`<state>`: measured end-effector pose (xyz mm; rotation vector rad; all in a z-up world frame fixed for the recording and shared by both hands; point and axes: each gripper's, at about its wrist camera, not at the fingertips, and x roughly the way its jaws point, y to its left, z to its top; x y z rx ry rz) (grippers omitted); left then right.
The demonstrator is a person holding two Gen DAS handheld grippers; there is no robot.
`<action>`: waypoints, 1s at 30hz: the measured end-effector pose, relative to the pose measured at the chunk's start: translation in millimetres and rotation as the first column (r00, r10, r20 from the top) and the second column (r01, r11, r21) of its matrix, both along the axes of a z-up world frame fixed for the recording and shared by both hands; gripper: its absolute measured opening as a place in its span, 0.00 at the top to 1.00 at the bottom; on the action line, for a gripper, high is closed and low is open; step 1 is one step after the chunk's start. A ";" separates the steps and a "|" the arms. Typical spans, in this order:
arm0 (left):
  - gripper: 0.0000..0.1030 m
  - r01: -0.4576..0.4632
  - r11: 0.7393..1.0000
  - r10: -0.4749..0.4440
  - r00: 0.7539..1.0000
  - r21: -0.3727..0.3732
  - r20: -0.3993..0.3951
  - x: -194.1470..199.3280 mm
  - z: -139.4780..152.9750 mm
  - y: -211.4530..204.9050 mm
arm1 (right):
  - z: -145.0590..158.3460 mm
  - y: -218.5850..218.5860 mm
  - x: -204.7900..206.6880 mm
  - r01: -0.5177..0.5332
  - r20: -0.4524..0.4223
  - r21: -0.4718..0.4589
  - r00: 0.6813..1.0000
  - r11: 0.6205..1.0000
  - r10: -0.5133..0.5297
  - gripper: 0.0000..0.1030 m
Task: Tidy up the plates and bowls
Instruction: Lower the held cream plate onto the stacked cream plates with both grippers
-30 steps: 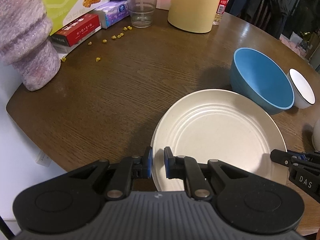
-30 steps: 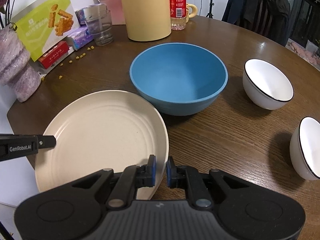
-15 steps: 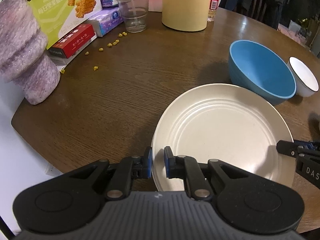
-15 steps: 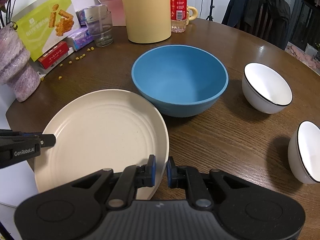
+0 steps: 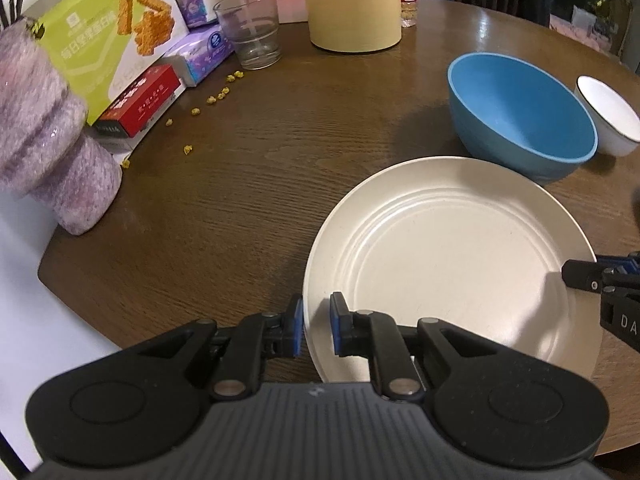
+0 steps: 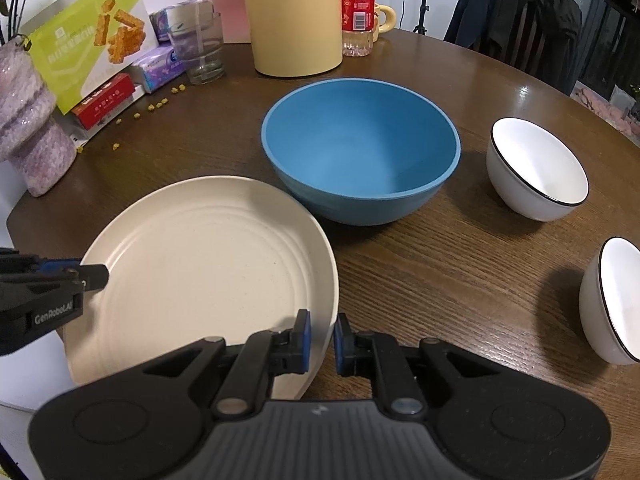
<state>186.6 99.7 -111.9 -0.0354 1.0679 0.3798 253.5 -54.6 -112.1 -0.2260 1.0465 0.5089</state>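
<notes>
Your left hand-held gripper [image 5: 316, 330] is clamped on the rim of the cream plate [image 5: 448, 264], its blue pads either side of the plate's edge at about 8 o'clock of the plate in the left wrist view. Your right hand-held gripper [image 6: 322, 338] is clamped on the same plate [image 6: 204, 268] at its opposite side, near 4 o'clock of the plate in the right wrist view. The plate is empty and sits at the near edge of the round wooden desk [image 5: 280, 168], partly overhanging that edge. Just beyond it, at 1 o'clock from the plate, stands the blue bowl [image 6: 360, 148], empty, its wall very close to the plate's far rim; you cannot tell whether they touch. At 3 o'clock of the blue bowl is a white bowl with a dark rim [image 6: 538, 168], also empty, and a second white bowl [image 6: 612, 300] stands nearer to you at the right edge of the right wrist view, tilted toward the camera by the lens and showing nothing inside. At 11 o'clock across the desk a clear glass [image 6: 198, 50] holds what looks like a thin stick. Beside it stand a tall yellow jug [image 6: 294, 16] and a bottle with a red label [image 6: 358, 8]. Small yellow crumbs [image 5: 216, 98] lie scattered on the desk near a red box [image 5: 140, 100].
</notes>
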 end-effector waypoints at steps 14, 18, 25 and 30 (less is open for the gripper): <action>0.86 0.015 0.999 -0.014 1.000 0.049 -0.020 2.4 -3.9 -5.8 | -3.4 3.0 -1.8 -0.017 0.025 -0.019 1.000 1.000 0.018 0.88; 0.86 0.012 0.999 -0.011 1.000 0.048 -0.020 2.4 -3.5 -6.6 | -3.5 3.6 -1.8 -0.019 0.028 -0.022 0.999 1.000 0.020 0.88; 0.86 0.007 0.999 -0.006 1.000 0.051 -0.019 2.6 -3.8 -8.1 | -4.4 8.8 -5.9 -0.025 0.054 -0.050 0.998 0.998 0.028 0.87; 0.86 0.000 0.999 0.000 1.000 0.050 -0.017 2.5 -3.3 -7.9 | -5.3 12.2 -9.8 -0.033 0.085 -0.075 0.996 0.997 0.039 0.86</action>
